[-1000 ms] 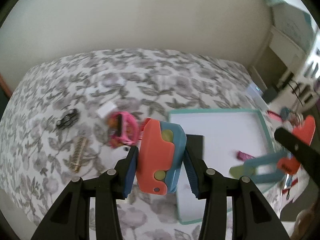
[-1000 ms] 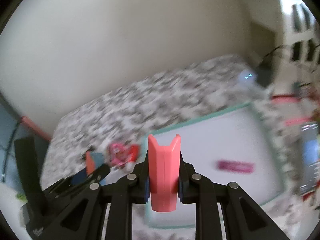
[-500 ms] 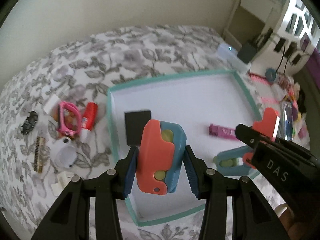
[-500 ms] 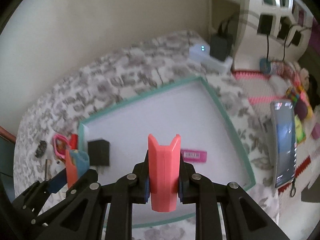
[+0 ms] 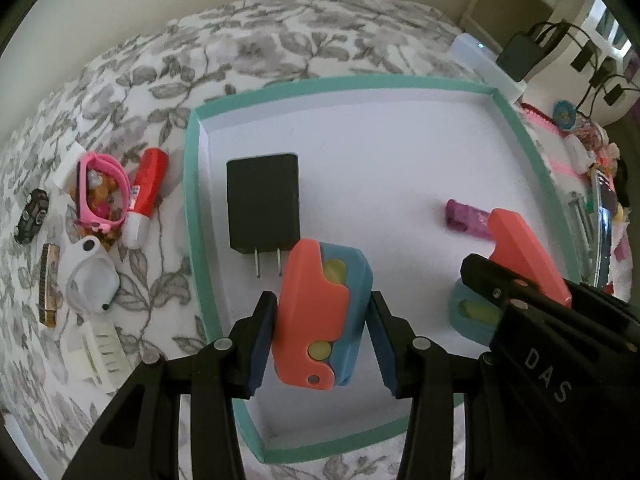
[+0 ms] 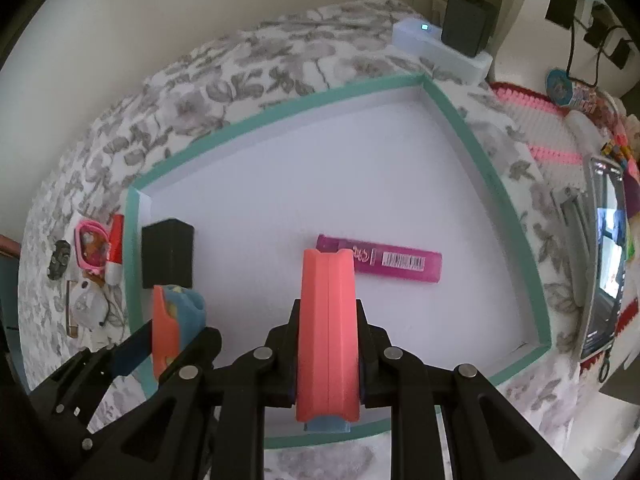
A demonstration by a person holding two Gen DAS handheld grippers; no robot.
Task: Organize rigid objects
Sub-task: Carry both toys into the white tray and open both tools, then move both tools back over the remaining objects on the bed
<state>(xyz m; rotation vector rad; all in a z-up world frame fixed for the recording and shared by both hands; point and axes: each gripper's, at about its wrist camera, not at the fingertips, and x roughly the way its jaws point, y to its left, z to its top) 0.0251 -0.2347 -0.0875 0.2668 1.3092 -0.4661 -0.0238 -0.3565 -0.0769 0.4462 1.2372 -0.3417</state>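
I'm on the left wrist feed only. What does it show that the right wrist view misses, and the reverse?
Only the left wrist view: the charger's prongs, a white ribbed piece on the bedspread, and the flat face of the left hand-held gripper's coral-and-blue toy.

Only the right wrist view: the barcode on the magenta tube, and the tray's right rim in full.

Both: teal tray, black charger, magenta tube, pink watch, red stick, and each gripper shut on a coral toy; the right hand-held gripper holds its coral piece edge-on.

"DAS" on right tongs
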